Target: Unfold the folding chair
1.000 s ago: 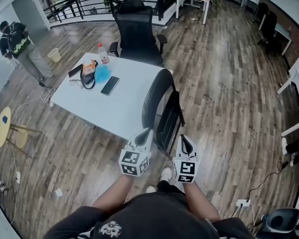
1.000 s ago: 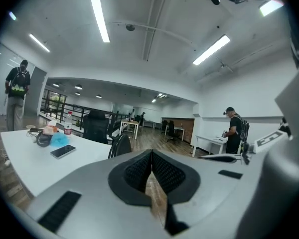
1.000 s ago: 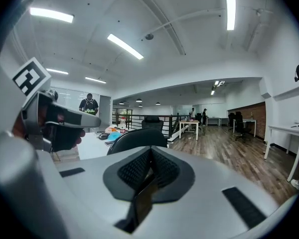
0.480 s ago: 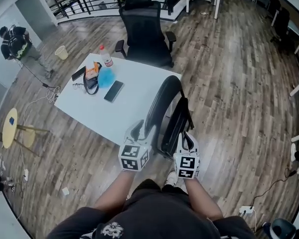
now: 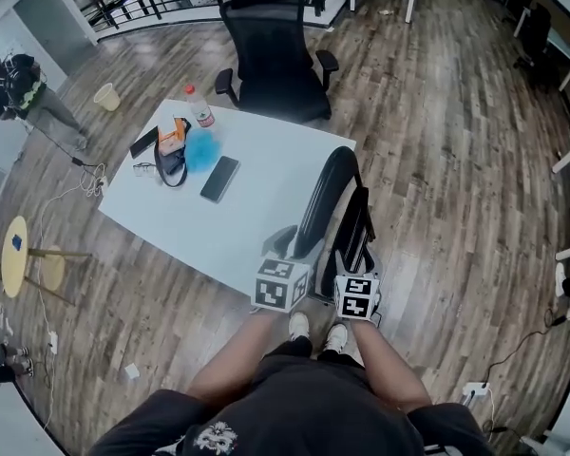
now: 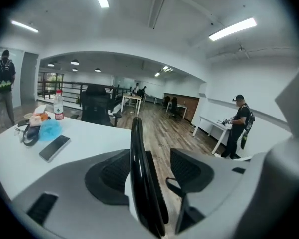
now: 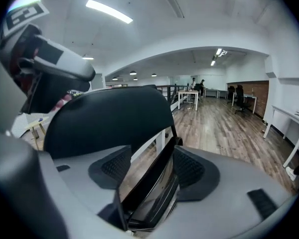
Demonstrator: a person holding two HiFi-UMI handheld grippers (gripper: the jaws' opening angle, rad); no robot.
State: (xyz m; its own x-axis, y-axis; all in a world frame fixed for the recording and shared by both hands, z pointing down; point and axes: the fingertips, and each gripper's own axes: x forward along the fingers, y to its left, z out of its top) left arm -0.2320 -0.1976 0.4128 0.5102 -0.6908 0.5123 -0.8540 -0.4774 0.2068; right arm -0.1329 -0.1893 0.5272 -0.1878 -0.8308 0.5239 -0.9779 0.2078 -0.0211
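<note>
The black folding chair (image 5: 334,212) stands folded, leaning against the near corner of the white table (image 5: 266,212). My left gripper (image 5: 284,242) is at the chair's curved backrest. In the left gripper view that thin black backrest edge (image 6: 141,176) stands upright between the opening jaws of the left gripper (image 6: 149,176), clear of both pads. My right gripper (image 5: 357,262) is at the lower right side of the chair. The folded seat panel (image 7: 152,190) runs slantwise between the opening jaws of the right gripper (image 7: 147,176), close to the right pad (image 7: 188,169).
On the table lie a phone (image 5: 219,179), a blue cloth (image 5: 198,148) and a water bottle (image 5: 201,112). A black office chair (image 5: 271,50) stands behind the table. A yellow stool (image 5: 14,255) is at the left. One person (image 5: 19,88) stands far left, another (image 6: 239,126) by desks.
Both grippers moved forward and down to the folded chair, and both sets of jaws went from shut to open around its edges. The person stepped closer.
</note>
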